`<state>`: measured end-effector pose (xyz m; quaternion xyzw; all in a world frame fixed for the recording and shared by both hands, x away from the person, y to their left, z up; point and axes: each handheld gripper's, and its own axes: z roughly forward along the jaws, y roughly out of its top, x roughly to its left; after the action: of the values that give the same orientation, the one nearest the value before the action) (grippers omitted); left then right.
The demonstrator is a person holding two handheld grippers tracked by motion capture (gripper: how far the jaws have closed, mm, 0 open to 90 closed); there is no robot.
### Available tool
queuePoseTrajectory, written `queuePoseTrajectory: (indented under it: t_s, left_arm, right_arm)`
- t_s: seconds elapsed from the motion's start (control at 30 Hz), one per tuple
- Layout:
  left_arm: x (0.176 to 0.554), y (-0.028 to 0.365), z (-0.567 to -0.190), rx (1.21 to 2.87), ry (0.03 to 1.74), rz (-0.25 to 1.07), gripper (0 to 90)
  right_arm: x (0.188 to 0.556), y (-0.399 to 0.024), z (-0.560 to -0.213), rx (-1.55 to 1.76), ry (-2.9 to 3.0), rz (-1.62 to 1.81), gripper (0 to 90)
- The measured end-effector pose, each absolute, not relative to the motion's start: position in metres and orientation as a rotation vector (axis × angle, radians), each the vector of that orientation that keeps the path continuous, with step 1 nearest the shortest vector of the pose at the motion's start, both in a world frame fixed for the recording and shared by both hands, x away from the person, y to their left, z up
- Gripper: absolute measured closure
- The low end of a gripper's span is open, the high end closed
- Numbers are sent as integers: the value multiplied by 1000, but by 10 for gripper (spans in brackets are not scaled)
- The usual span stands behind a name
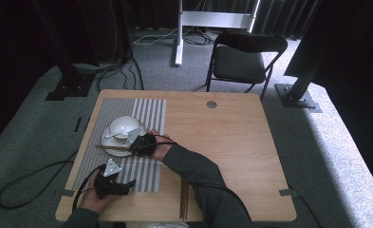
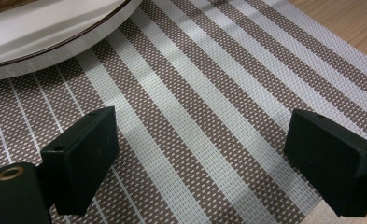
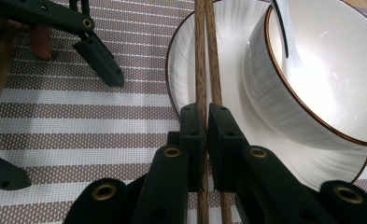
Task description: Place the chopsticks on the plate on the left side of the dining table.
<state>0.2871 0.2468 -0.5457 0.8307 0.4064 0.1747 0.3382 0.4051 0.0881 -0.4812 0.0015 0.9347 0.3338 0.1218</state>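
The right gripper (image 3: pixel 204 116) is clamped tight on a pair of wooden chopsticks (image 3: pixel 204 56), jaws pressed together with the sticks pinched between the pads. In the right gripper view the chopsticks run straight ahead from the jaws, side by side, across the near edge of a white plate (image 3: pixel 186 60) with a thin brown rim. Beside them on that plate sits a white bowl (image 3: pixel 321 74), and a white spoon (image 3: pixel 284 28) leans inside it.

From the high view, the right gripper (image 1: pixel 144 144) sits right at the plate (image 1: pixel 109 149), with the chopsticks (image 1: pixel 110 147) lying across its near side and poking out to the left. Plate and bowl (image 1: pixel 124 126) rest on a striped mat (image 1: pixel 148 171) on the wooden table (image 1: pixel 222 137).

The left gripper (image 1: pixel 115 185) is lower on the mat, near the table's front edge, well apart from the plate. In its own view its jaws stand wide apart over the bare stripes of the mat (image 2: pixel 209 116), nothing between them, the plate rim (image 2: pixel 55 42) just ahead. A second pair of chopsticks (image 1: pixel 184 202) lies on the table beside the person's right sleeve (image 1: pixel 198 175).
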Motion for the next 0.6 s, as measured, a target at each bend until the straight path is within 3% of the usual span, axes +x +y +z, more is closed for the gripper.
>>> queuePoseTrajectory:
  t_s: [0.6]
  left_arm:
    - [287,247,-546,2163,1060,454,103]
  right_arm:
    - [409,94,-484,-11,2745,966,850]
